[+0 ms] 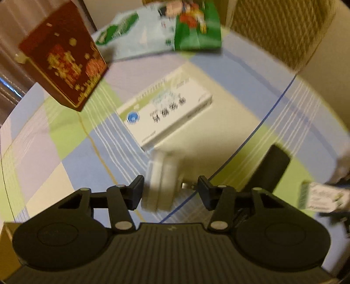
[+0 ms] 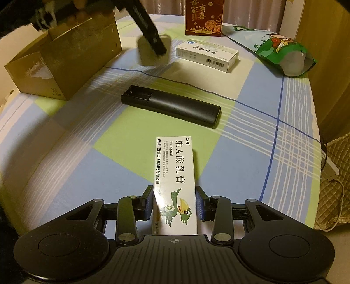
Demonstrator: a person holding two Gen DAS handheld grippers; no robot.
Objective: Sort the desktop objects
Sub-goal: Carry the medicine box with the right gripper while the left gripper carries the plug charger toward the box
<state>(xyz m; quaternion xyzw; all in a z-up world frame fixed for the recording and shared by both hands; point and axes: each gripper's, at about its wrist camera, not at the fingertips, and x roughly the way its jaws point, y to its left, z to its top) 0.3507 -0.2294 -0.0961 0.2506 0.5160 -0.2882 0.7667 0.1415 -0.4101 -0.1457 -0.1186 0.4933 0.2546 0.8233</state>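
While fingers [image 2: 147, 204] pinch ointment box [image 2: 174, 183], tablecloth edge [image 2: 315, 122] near.

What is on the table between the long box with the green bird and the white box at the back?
A black remote lies crosswise between the bird box and the white box, apart from both. The right wrist view shows it.

Home, checked tablecloth [image 2: 273, 122], curtains [image 2: 251, 8]

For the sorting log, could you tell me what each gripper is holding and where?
The right gripper clamps the ointment box by its long sides near one end. The left gripper holds nothing, jaws open around the white charger.
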